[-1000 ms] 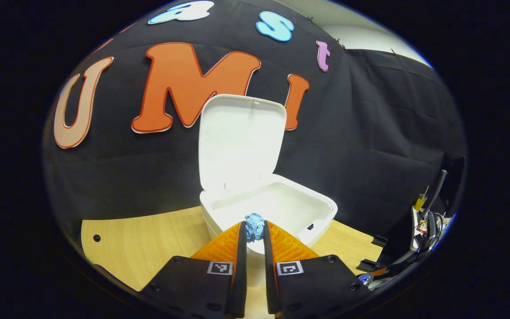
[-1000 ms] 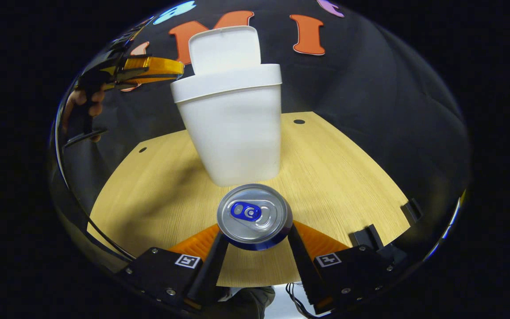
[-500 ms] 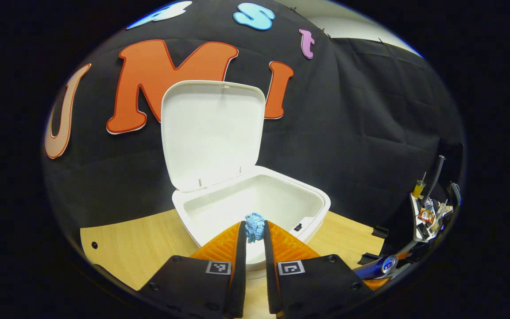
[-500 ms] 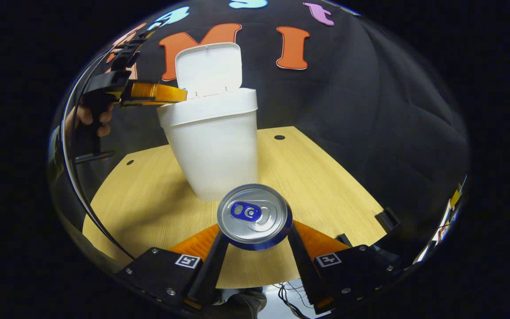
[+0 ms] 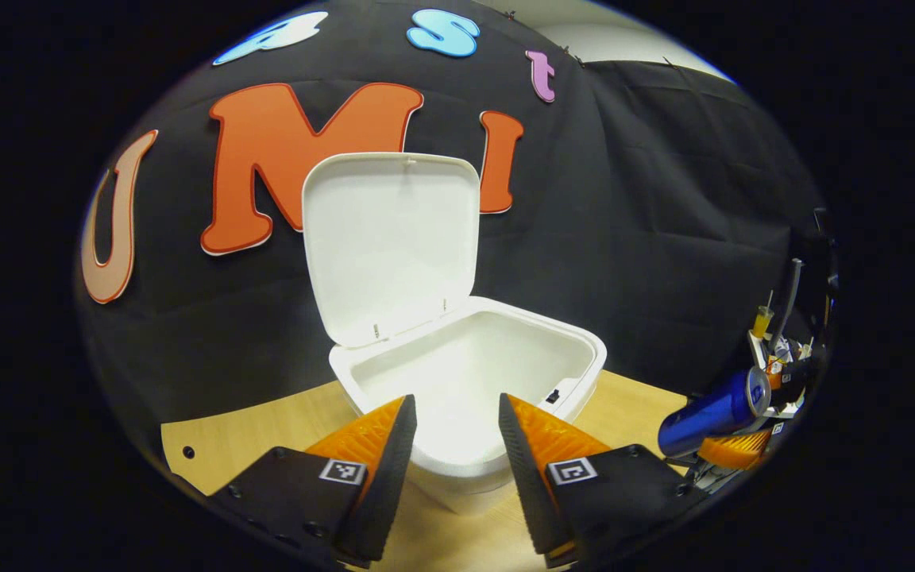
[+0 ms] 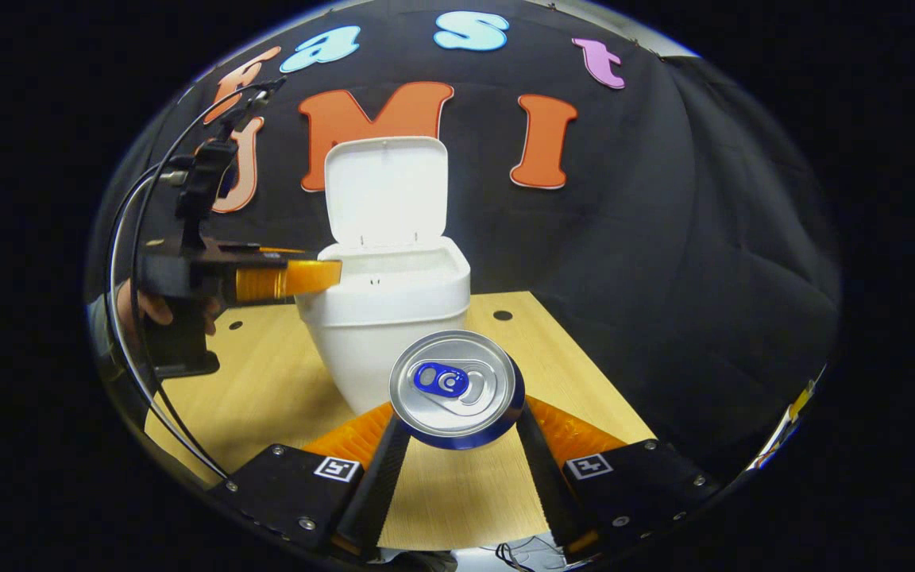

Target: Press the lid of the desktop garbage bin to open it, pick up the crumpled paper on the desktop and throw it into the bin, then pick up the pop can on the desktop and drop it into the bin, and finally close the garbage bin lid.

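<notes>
In the left gripper view, the left gripper [image 5: 457,433] hangs just over the near rim of the bin [image 5: 584,373], its fingers spread apart with nothing between them. The lid [image 5: 391,242] stands upright at the back of the bin. What can be seen of the bin's white inside looks bare, but its floor is hidden below the rim, so I cannot tell whether the crumpled paper lies down there (it is nowhere on the tabletop [image 5: 267,421] beside the bin). To the right of the bin, the can [image 5: 712,409] is carried on its side in the right gripper [image 5: 731,449].

In the right gripper view, the right gripper [image 6: 457,433] pinches the can [image 6: 457,389] between both fingers, top facing the camera, in front of the bin [image 6: 382,318] and apart from it. The left gripper [image 6: 287,278], held by a hand [image 6: 144,306], reaches over the bin's left rim.

I judge the can step to be in hand: next the can must be brought over the bin's mouth and let go there, with the left gripper out of its way. The lid [image 6: 386,191] is open and awaits closing afterwards.
</notes>
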Available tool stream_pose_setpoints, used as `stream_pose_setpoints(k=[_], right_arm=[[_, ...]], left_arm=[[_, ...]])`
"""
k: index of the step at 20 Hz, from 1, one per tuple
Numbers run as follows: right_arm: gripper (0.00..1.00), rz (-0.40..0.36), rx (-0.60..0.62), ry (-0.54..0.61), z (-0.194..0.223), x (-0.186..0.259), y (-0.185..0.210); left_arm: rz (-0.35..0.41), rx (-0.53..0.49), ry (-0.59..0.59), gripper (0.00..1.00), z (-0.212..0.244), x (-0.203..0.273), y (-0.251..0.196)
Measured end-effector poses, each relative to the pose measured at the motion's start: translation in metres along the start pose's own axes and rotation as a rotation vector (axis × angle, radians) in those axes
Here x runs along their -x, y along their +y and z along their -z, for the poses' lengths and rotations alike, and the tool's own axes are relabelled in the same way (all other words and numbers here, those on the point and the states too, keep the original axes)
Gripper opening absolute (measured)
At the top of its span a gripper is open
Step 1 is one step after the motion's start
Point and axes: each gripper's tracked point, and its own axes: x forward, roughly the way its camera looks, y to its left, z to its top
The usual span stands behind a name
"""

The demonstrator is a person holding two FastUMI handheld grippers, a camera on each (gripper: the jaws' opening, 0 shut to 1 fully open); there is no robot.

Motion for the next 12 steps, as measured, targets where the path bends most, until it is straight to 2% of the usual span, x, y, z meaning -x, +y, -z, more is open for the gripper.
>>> stream_pose_setpoints(k=[2,4,12], right_arm=[[0.8,-0.02,0.022,-0.035,-0.022,-0.007,0.004],[0.79,-0.045,0.045,-0.069,-0.046,-0.009,0.009],[0.79,-0.129,0.138,-0.192,-0.128,-0.036,0.03]], left_arm=[[-0.017,-0.009,-0.017,0.79,0.0,0.01,0.005],[-0.054,-0.011,-0.022,0.84,0.006,0.027,0.018],[-0.209,-0.019,-0.026,0.84,0.03,0.086,0.068]])
